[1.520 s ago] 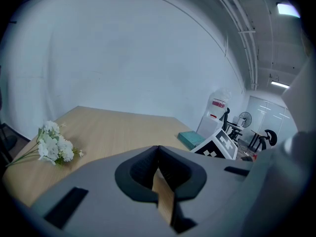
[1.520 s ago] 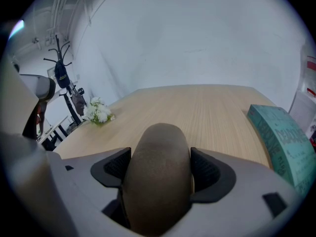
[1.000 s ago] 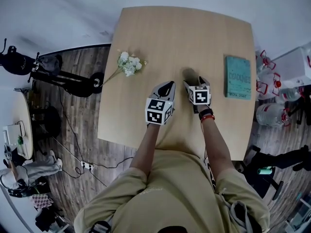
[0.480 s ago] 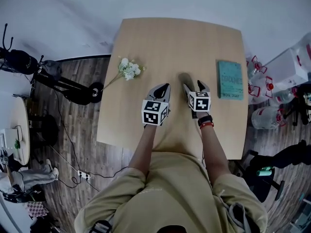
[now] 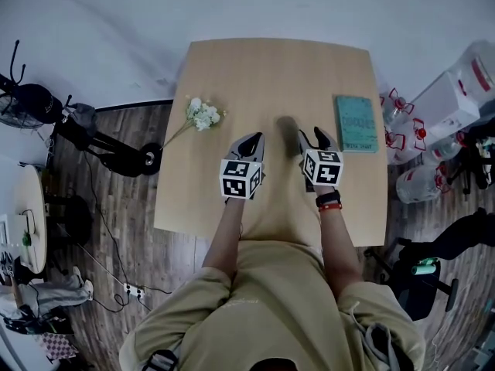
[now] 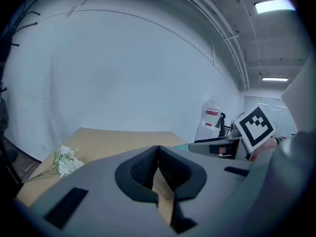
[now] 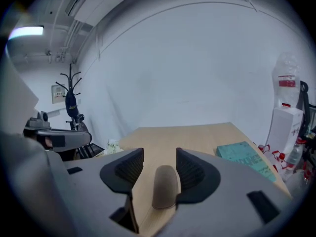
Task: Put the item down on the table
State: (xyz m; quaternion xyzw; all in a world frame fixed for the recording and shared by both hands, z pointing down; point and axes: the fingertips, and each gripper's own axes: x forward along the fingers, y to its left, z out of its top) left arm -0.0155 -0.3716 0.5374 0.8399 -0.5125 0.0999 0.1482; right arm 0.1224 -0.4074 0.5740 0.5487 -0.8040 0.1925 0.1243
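A wooden table (image 5: pixel 271 68) carries a spray of white flowers (image 5: pixel 203 114) at its left edge and a teal book (image 5: pixel 355 122) at its right edge. My left gripper (image 5: pixel 254 141) hovers over the table's middle, shut, with nothing in it; its tips meet in the left gripper view (image 6: pixel 158 149). My right gripper (image 5: pixel 313 139) hangs beside it, left of the book. Its jaws (image 7: pixel 159 157) are closing with only bare tabletop and a shadow between them. The flowers (image 6: pixel 64 162) (image 7: pixel 113 146) and the book (image 7: pixel 247 157) also show in the gripper views.
Water jugs (image 5: pixel 418 184) and a white box (image 5: pixel 452 91) stand on the floor right of the table. A black stand (image 5: pixel 93 126) and a round side table (image 5: pixel 31 207) are at the left. An office chair (image 5: pixel 421 280) is at the lower right.
My right gripper's jaws have narrowed. Both grippers have stayed over the table's middle while the head view shifted a little.
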